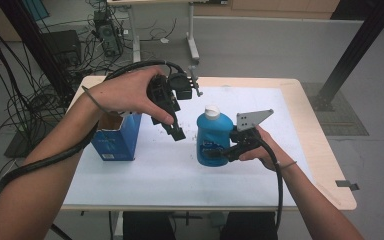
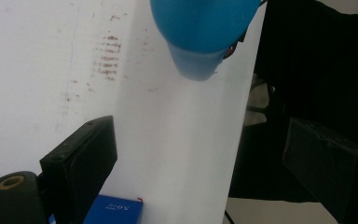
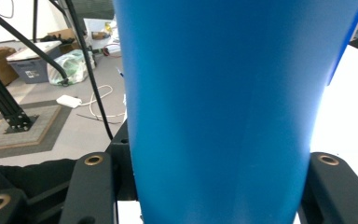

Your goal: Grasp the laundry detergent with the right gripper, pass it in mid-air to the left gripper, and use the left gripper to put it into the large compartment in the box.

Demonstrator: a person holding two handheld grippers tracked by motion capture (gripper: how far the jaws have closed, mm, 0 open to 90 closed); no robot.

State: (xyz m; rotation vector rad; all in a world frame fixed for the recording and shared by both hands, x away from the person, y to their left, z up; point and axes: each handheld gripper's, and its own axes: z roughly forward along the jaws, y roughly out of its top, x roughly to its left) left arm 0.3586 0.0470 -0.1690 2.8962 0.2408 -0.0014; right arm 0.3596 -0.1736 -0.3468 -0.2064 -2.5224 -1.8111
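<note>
A blue bottle (image 1: pixel 214 140) with a white cap (image 1: pixel 212 111) is being held upright on the white worktop (image 1: pixel 165 175), right of centre, by the right tool (image 1: pixel 219 151), whose jaws are being pressed against the bottle's sides low on its body; in the right gripper view the bottle (image 3: pixel 219 107) is being flanked closely by both black jaws. The left tool (image 1: pixel 176 131) is being held above the worktop, just left of the bottle and apart from it, with its jaws spread and nothing between them; in the left gripper view the bottle (image 2: pixel 200 28) is being seen ahead. An open blue box (image 1: pixel 116 137) is being left standing near the worktop's left edge, under the left hand (image 1: pixel 125 92).
</note>
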